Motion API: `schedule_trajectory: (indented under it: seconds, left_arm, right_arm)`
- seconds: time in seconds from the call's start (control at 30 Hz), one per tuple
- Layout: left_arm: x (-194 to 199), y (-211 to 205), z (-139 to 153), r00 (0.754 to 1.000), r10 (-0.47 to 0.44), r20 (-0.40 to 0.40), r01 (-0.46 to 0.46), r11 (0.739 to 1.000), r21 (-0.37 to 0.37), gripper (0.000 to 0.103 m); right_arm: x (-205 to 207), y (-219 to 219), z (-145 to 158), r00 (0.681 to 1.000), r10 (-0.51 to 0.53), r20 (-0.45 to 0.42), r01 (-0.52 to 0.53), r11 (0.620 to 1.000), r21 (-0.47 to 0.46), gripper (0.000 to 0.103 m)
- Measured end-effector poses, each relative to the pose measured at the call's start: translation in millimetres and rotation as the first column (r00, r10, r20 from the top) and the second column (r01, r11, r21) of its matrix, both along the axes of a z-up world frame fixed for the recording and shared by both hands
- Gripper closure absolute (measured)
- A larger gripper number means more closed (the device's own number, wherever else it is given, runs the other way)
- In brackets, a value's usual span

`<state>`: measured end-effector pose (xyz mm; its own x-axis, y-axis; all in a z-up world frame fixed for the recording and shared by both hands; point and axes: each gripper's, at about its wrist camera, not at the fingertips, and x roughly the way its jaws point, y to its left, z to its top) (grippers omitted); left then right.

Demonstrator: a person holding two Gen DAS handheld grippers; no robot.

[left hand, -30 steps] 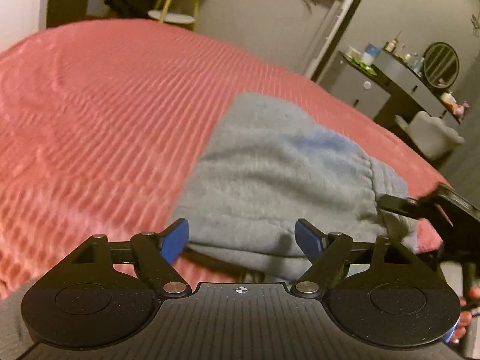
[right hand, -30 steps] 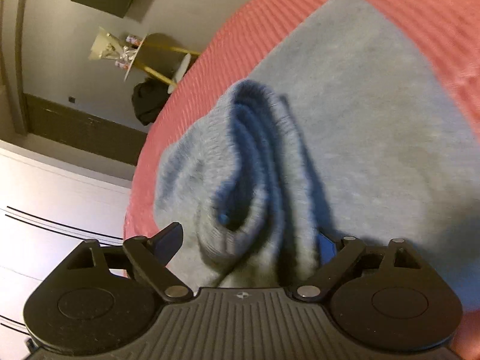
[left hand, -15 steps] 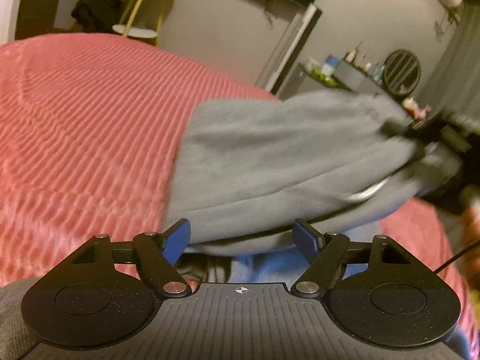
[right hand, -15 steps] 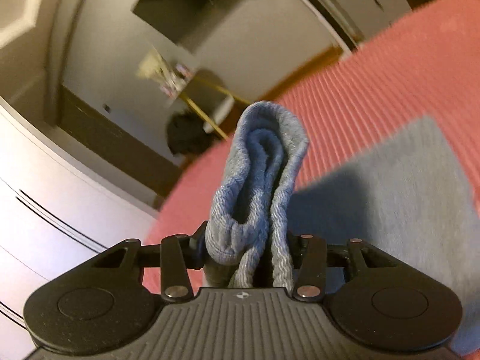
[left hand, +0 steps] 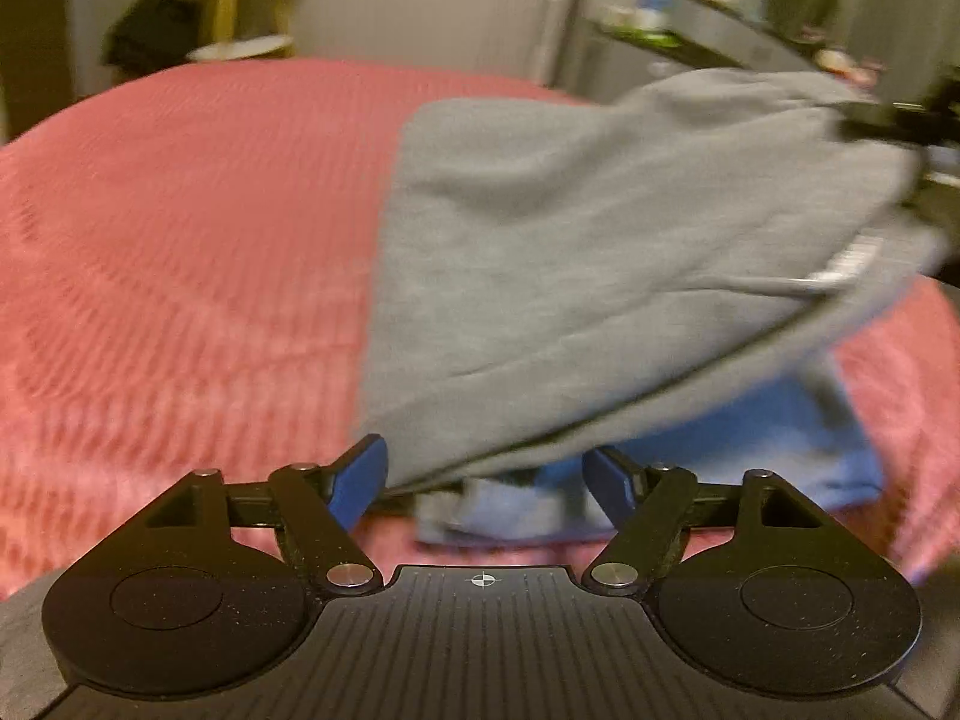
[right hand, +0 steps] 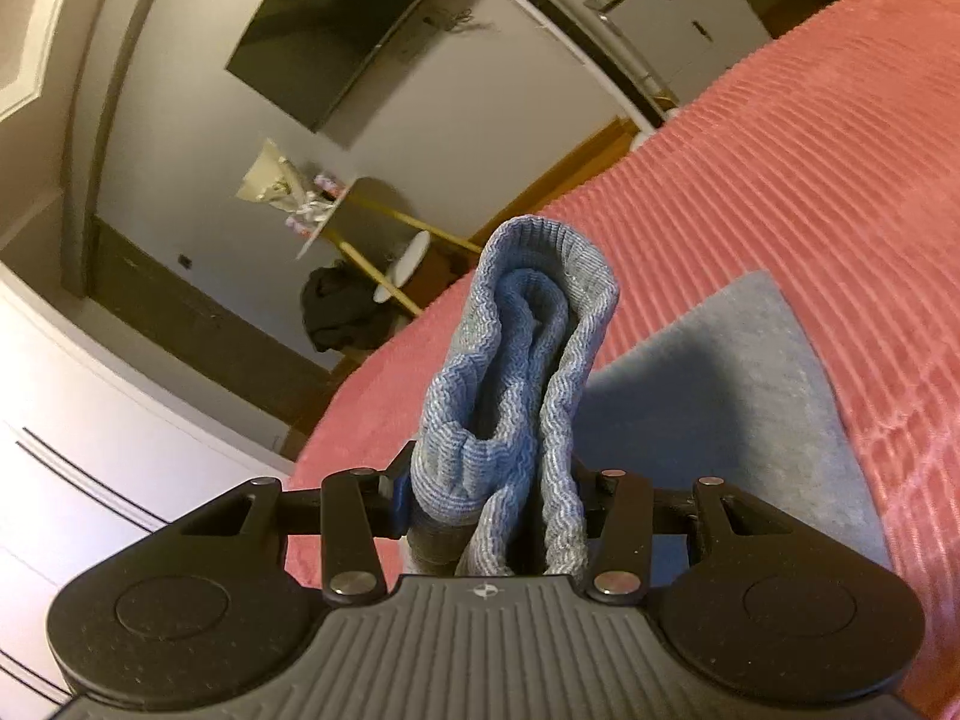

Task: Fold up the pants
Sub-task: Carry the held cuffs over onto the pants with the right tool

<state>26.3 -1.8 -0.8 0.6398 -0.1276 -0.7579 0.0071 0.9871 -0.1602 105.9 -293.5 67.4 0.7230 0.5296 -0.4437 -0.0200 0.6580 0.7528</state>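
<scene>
Lifted higher since 1.0 s ago, the pants (left hand: 600,252) hang blurred above the bed (left hand: 180,240), their far end hidden. Their waistband (right hand: 516,396) stands upright, pinched in the right tool (right hand: 492,498). The left tool (left hand: 486,474) is spread wide, holding nothing.

A bed (left hand: 180,252) is shown covered by a red ribbed bedspread (right hand: 810,180). Grey pants (right hand: 720,396) are laid partly flat on the bedspread, the lower layer resting directly on it (left hand: 828,450), while the upper portion is seen raised above the surface.
</scene>
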Motion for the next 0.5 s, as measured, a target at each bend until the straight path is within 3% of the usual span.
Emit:
schedule_trajectory:
  seconds: [0.03, 0.1, 0.13, 0.23, 0.5]
  left_arm:
    - [4, 5, -3, 0.999, 0.033, -0.018, -0.033, 0.999, -0.013, 0.046]
    - [9, 16, -7, 0.996, 0.075, -0.038, -0.078, 0.994, -0.079, 0.051]
    - [8, 20, -7, 0.996, 0.086, -0.029, -0.089, 0.991, -0.1, 0.059]
    - [2, 24, -4, 0.995, 0.095, 0.012, -0.093, 0.988, -0.123, 0.068]
    - [-6, 24, 0, 0.998, 0.063, 0.019, -0.06, 0.988, -0.139, 0.068]
  right_arm:
    - [1, 0, 0, 1.0, 0.003, 0.005, -0.003, 1.0, 0.013, 0.058]
    - [-2, -7, -2, 1.0, 0.003, 0.011, -0.003, 1.0, 0.031, 0.058]
    - [-5, -11, -5, 1.0, 0.0, 0.008, 0.0, 1.0, 0.024, 0.059]
    - [-10, -14, -14, 1.0, -0.009, -0.012, 0.009, 1.0, -0.025, 0.059]
    - [-23, -29, -46, 0.997, -0.039, -0.065, 0.034, 0.996, -0.082, 0.058]
